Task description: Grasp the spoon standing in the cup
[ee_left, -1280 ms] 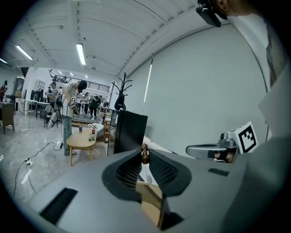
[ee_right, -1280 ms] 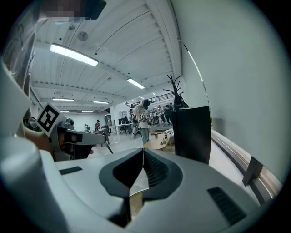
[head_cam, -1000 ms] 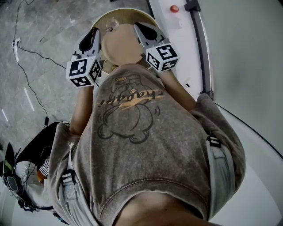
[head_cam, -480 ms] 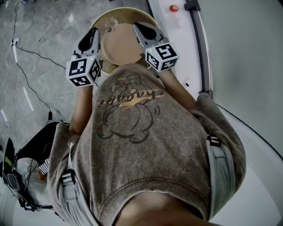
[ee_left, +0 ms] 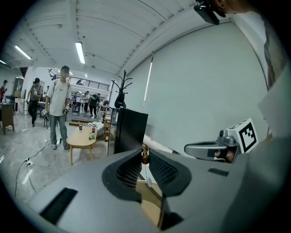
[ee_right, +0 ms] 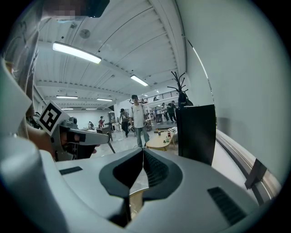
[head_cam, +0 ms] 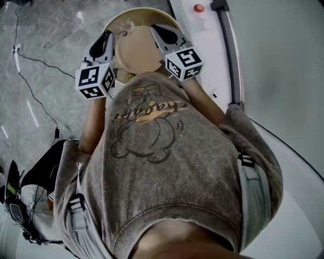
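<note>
The head view shows both grippers held over a round tan table (head_cam: 139,53). A clear cup (head_cam: 129,23) stands near its far rim, and the spoon (head_cam: 124,34) leans out of it towards me. My left gripper (head_cam: 110,36) points at the spoon from the left, with its tips a little short of it. In the left gripper view the jaws (ee_left: 144,152) stand a narrow slit apart, and the spoon's brown top (ee_left: 144,155) shows through that slit. My right gripper (head_cam: 154,29) hovers over the table's right side. Its jaws (ee_right: 143,151) meet at the tips with nothing between them.
A black upright panel (ee_left: 129,132) (ee_right: 195,132) stands just beyond the table. A white curved counter with a red button (head_cam: 199,8) runs along the right. Cables (head_cam: 30,76) and a bag (head_cam: 40,177) lie on the floor to the left. A person (ee_left: 58,104) stands farther off by a low table (ee_left: 84,139).
</note>
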A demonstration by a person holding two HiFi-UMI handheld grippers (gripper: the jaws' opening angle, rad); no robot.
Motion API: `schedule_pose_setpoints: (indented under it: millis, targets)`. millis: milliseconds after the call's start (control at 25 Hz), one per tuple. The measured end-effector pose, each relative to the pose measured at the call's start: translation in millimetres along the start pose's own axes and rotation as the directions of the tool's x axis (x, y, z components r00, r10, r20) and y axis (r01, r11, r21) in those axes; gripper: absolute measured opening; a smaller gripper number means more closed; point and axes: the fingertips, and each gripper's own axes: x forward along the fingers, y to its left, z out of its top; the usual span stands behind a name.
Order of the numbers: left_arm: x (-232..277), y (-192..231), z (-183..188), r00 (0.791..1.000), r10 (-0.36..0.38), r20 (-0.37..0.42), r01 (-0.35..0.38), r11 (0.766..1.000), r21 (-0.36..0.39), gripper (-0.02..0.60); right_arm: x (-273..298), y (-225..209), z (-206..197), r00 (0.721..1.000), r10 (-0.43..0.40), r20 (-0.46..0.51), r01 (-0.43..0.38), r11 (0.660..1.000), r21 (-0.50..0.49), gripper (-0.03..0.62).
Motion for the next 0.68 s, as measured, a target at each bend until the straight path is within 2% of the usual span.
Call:
schedule_pose_setpoints:
  millis: [120,280,520,680]
  targets:
    - [-0.4,14.4,2.2,1.000,-0.003,-0.005,0.003,1.000,-0.009,0.060,13.6,5.5,2.9,1.000,-0.002,-0.008,0.002,1.000,0.002,0.020]
    - [-8.9,-10.3,2.7,1.000,0.001,0.004,-0.001,1.000,0.006,0.060,-9.7,3.7,2.4,1.000,0.004,0.005,-0.004,1.000,0.001,0.019]
    - [-6.7,-3.9,-4.5,1.000,-0.003,-0.007,0.003,1.000,0.005,0.060,-1.9,5.3,-4.6,1.000,0.000,0.004,0.000,1.000,0.006,0.020]
    - [-8.4,-29.5,-10.1,1.000,0.003,0.002,-0.003,1.000,0.017,0.060,-23.1,-4.3,-10.3,1.000,0.000,0.013,0.000,1.000,0.004,0.020]
